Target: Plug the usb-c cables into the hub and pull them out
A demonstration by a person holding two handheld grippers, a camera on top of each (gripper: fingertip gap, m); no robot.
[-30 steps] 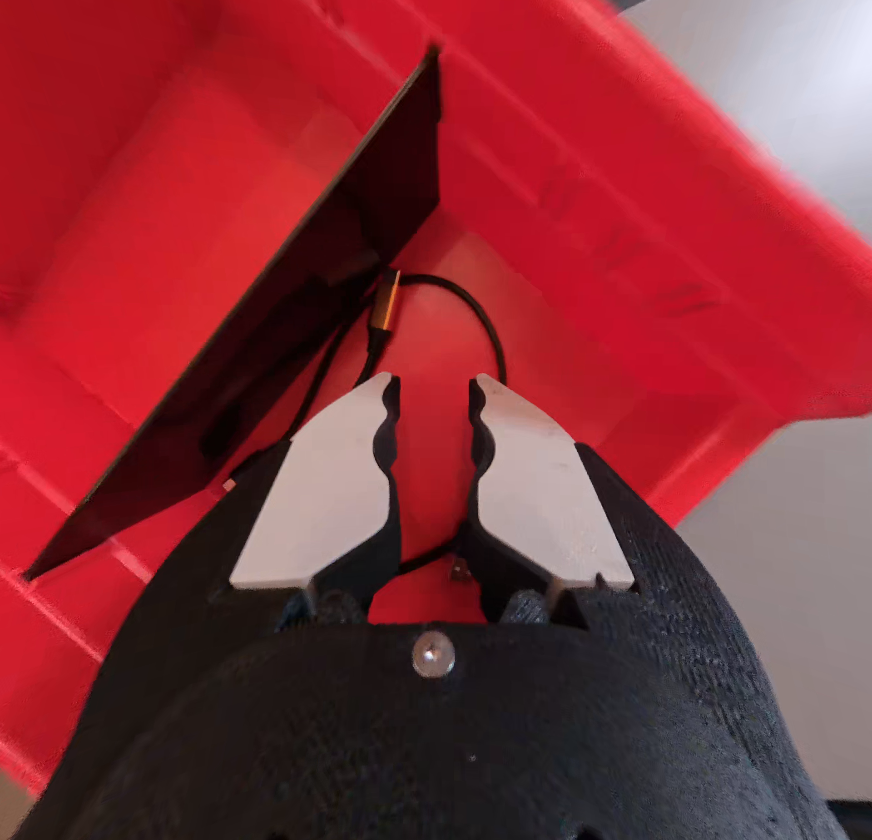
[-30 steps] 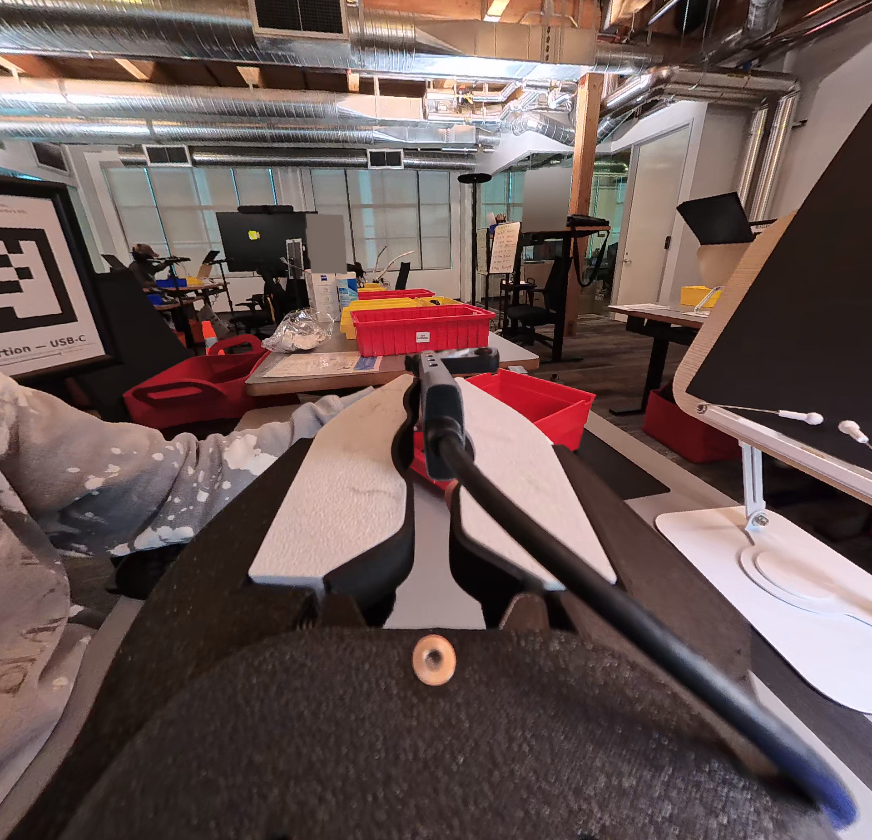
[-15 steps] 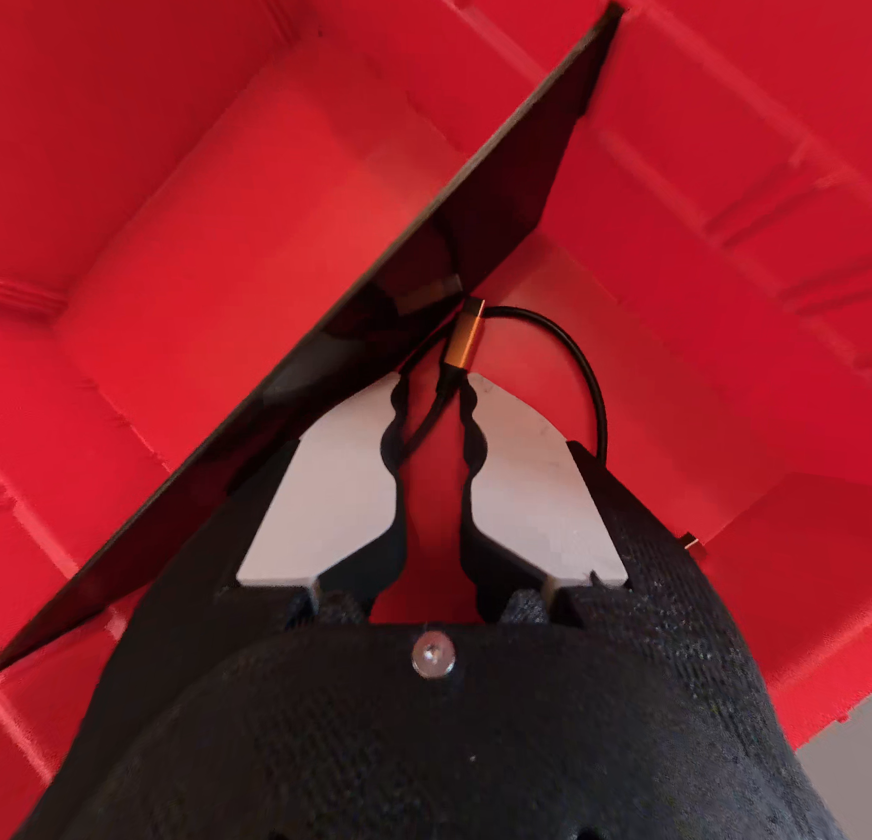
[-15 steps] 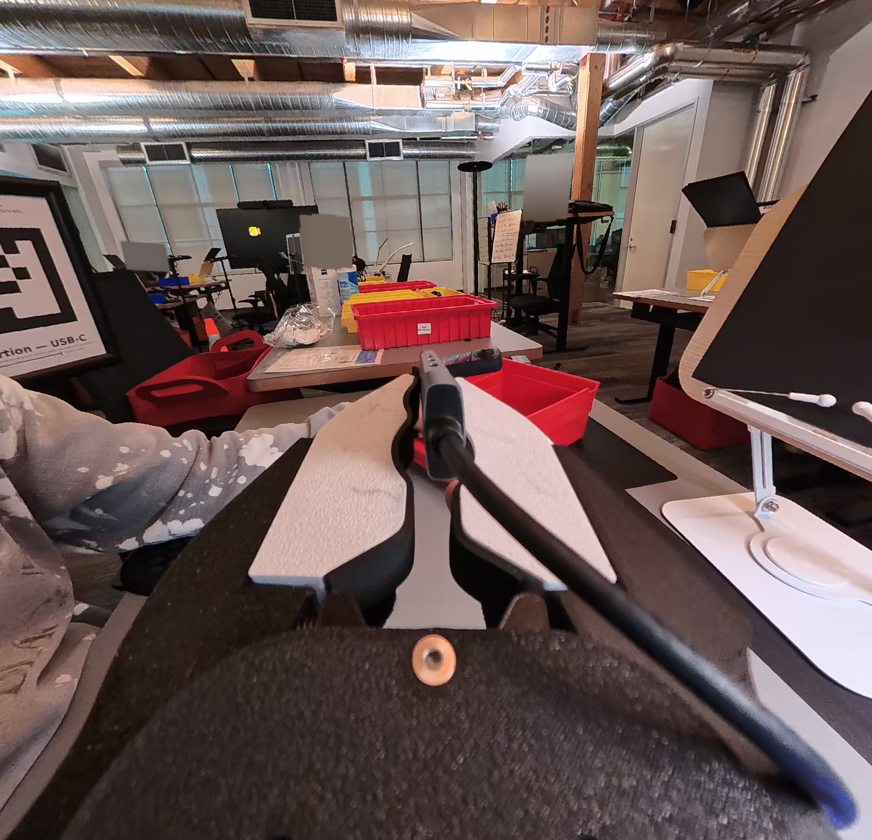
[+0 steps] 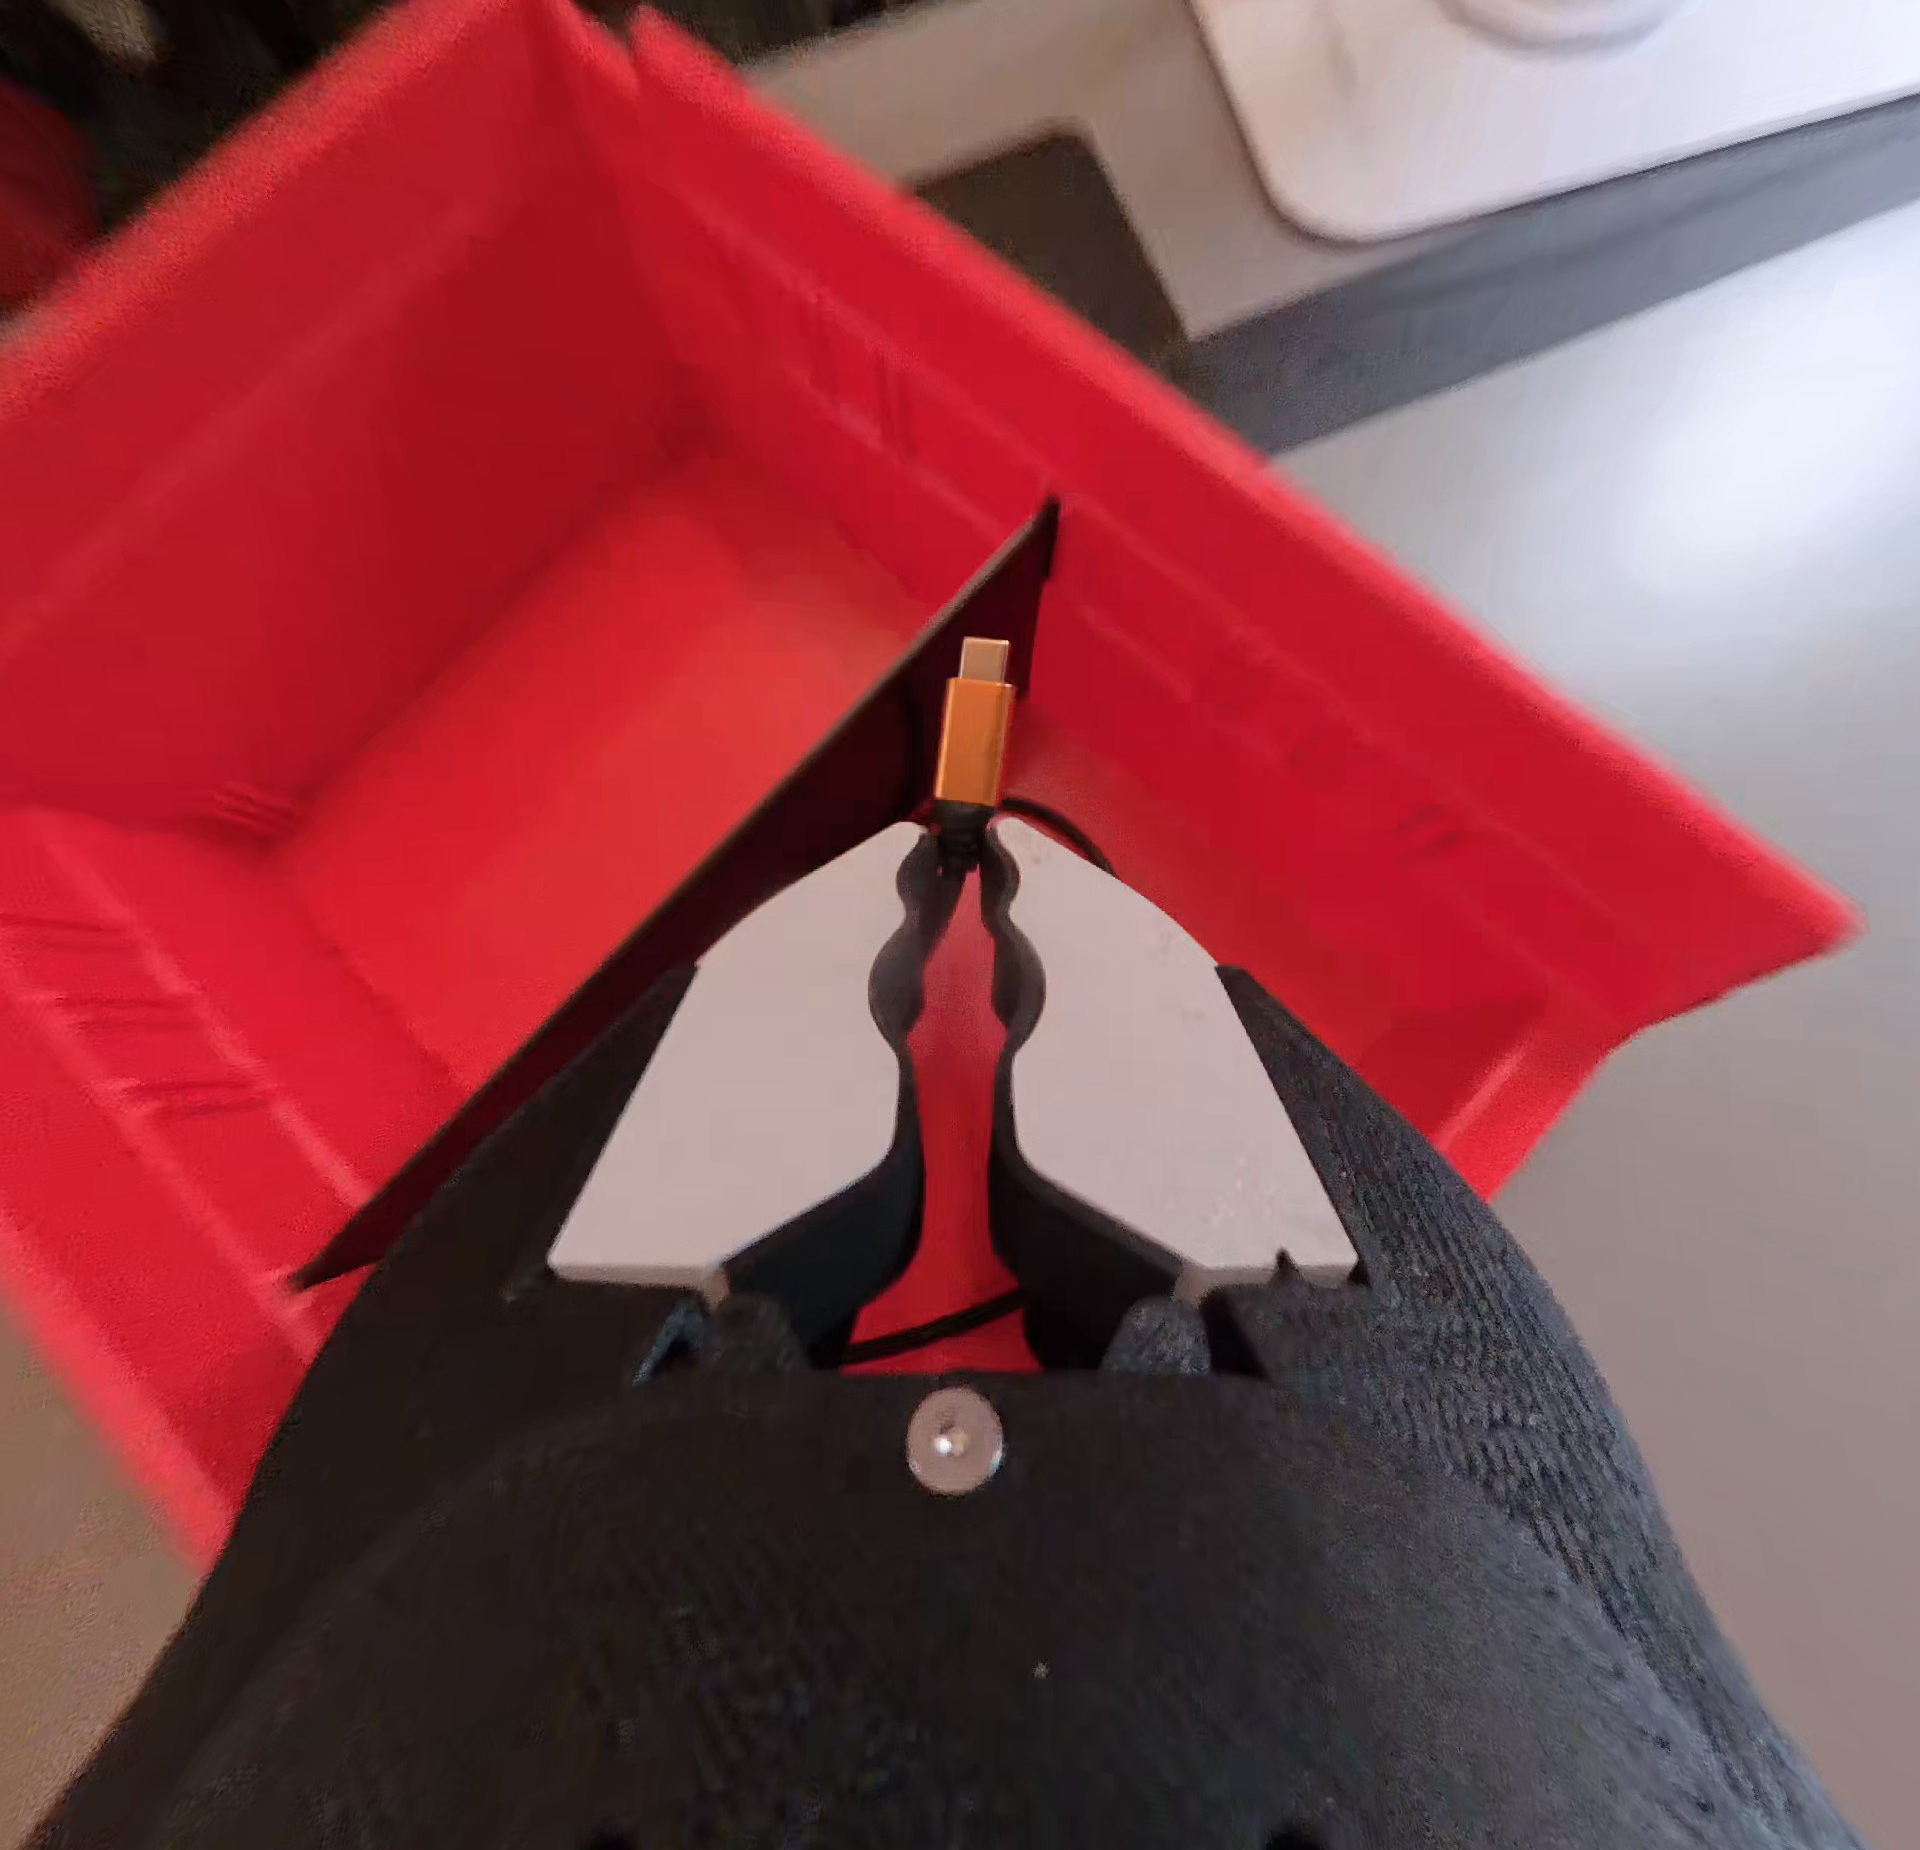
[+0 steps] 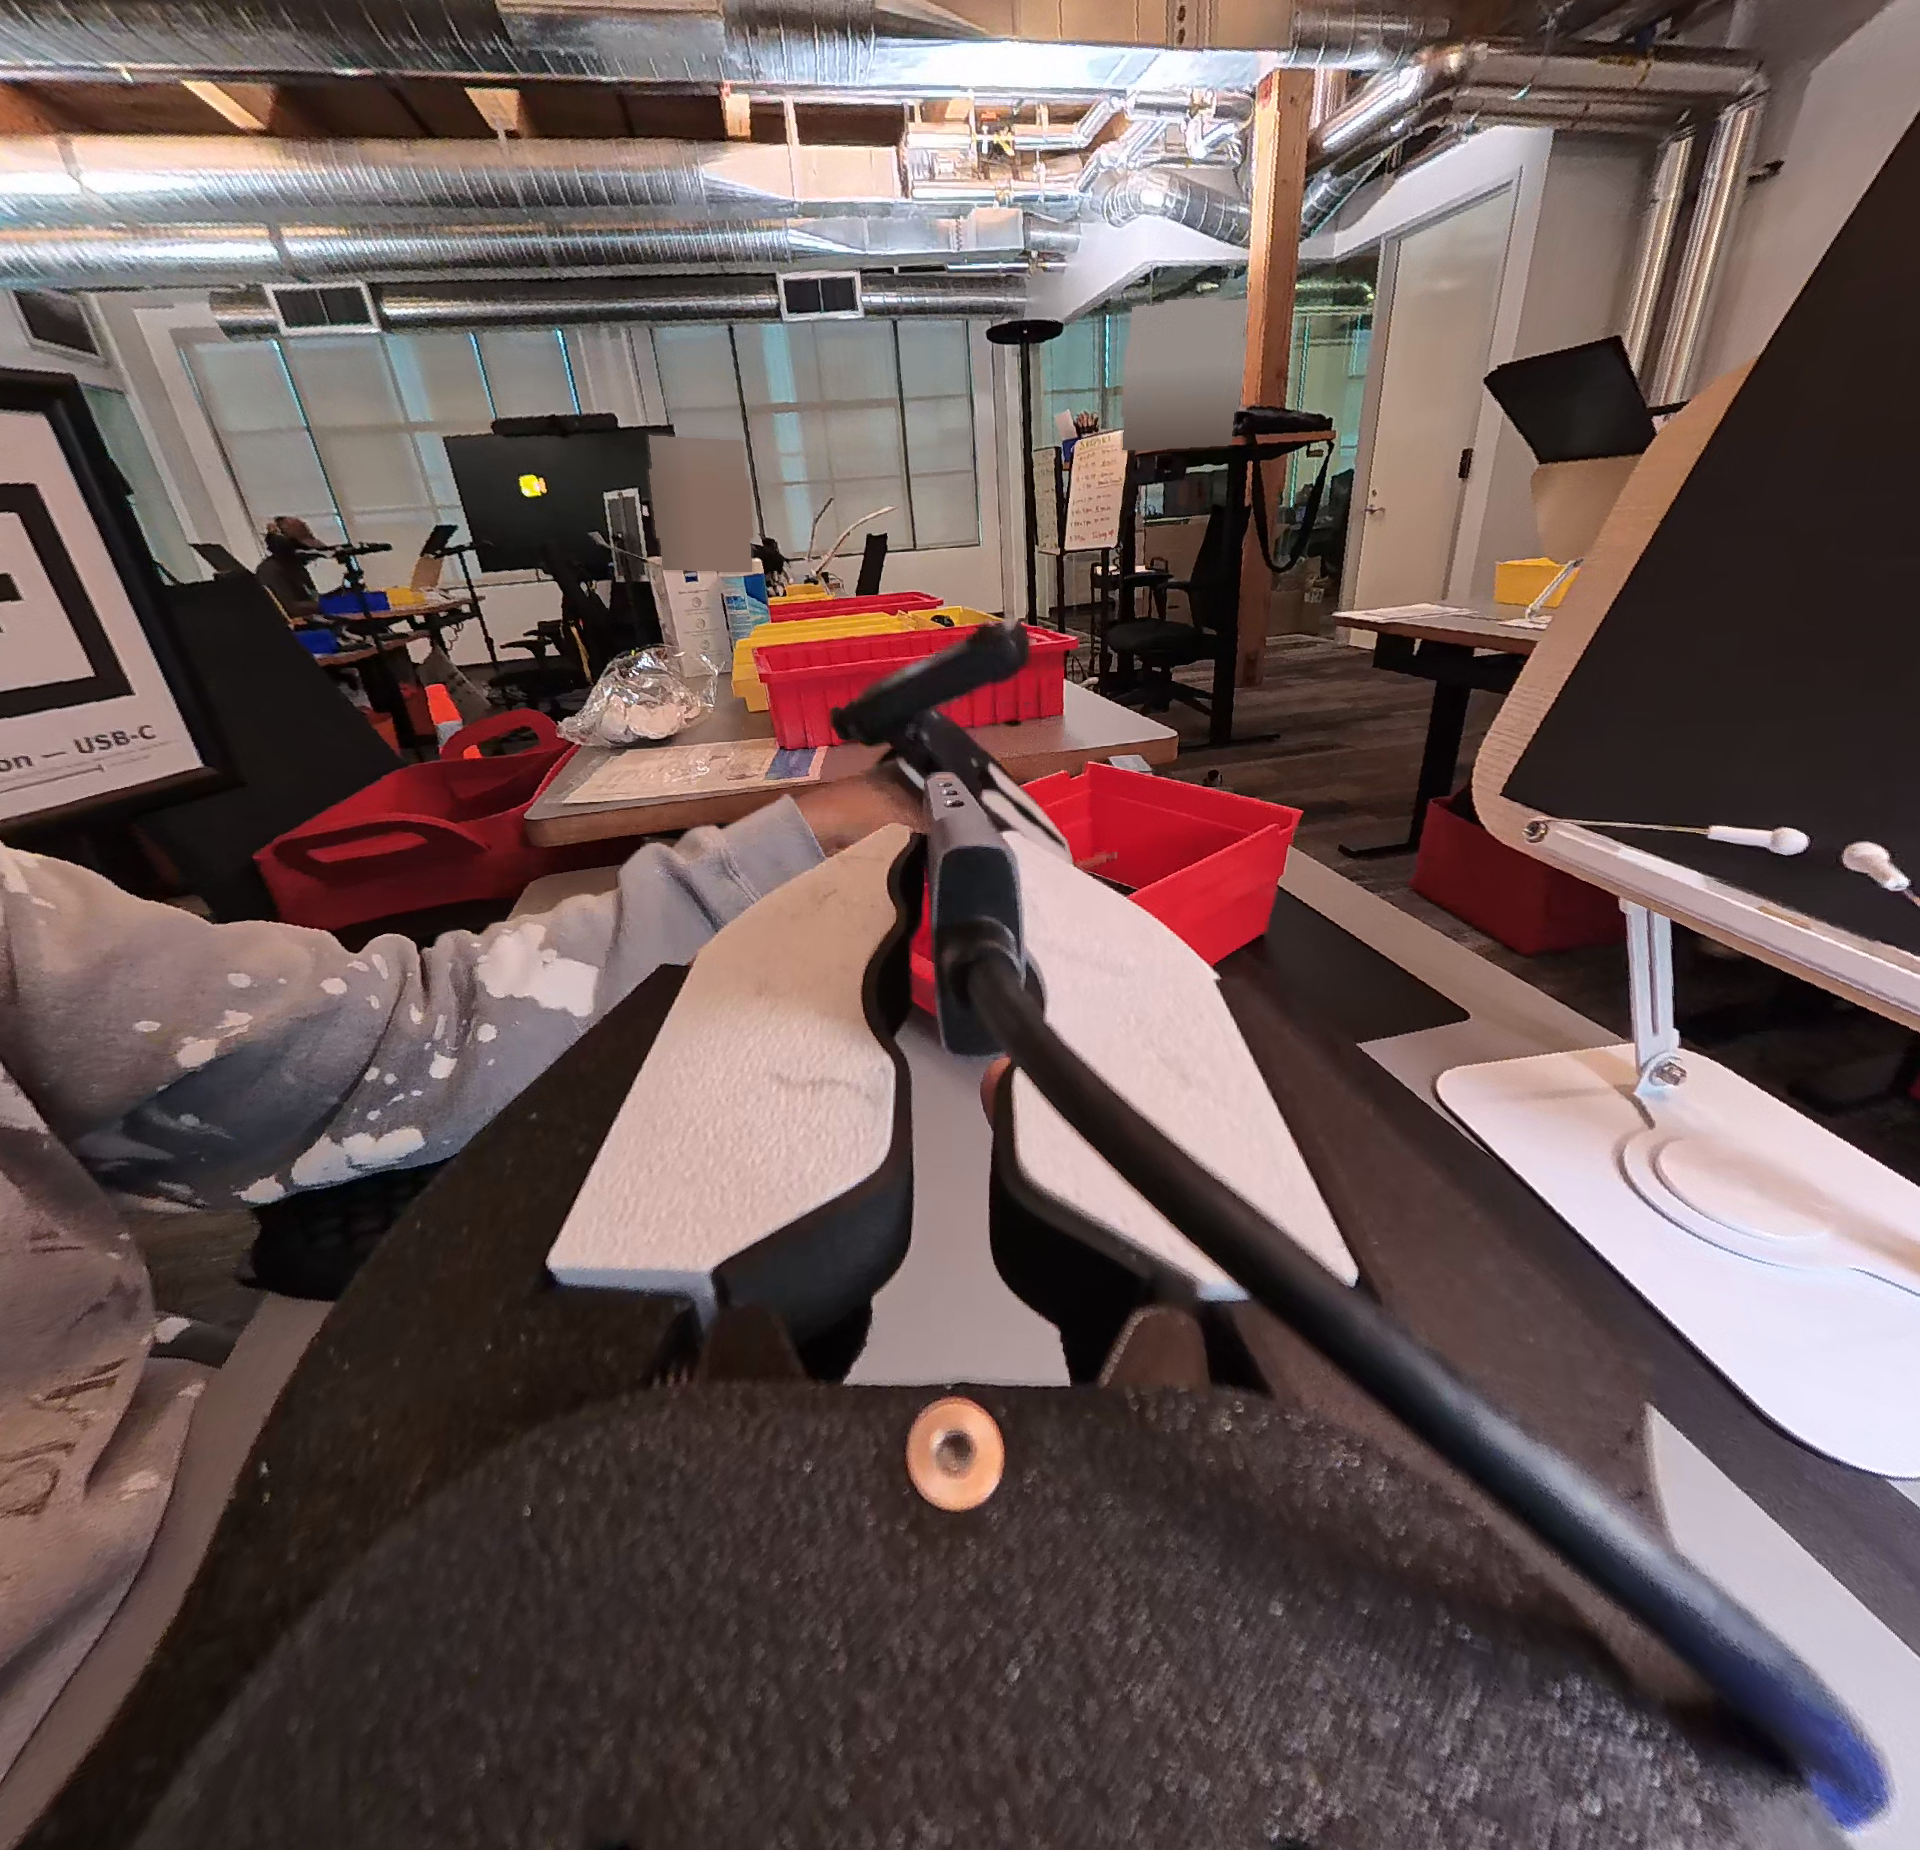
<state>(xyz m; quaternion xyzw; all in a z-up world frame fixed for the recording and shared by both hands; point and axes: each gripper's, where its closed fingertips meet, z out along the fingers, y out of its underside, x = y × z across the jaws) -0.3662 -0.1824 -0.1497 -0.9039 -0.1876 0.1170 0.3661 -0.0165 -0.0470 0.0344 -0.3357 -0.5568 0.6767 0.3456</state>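
Over the red bin (image 5: 1299, 813), in the left wrist view, we hold the left gripper (image 5: 958, 850) with its tips pinched on the black cable just behind the orange USB-C plug (image 5: 975, 740). The plug stands free beyond the fingertips, its metal tip pointing away from us and bare, in front of the black divider (image 5: 790, 844) that splits the bin. The rest of that thin cable trails down behind the fingers toward the bin floor. We judge the pickup of this cable done; no hub shows in this view, so nothing is plugged in here. The gripper points down and forward into the bin, and the blurred surroundings suggest it is moving.

In the right wrist view, we have the right gripper (image 6: 961, 927) clamped on the dark body of the hub (image 6: 971, 865), which sticks out past the tips toward the room, its thick black lead (image 6: 1351, 1312) running back over the right finger toward the camera. The hub is held level above the desk, and a sleeve (image 6: 395, 990) reaches across on the left toward the red bin (image 6: 1174, 844) farther off. We cannot tell whether any of its ports is filled. As we read it, bringing plug and hub together, inserting, and pulling out all remain.
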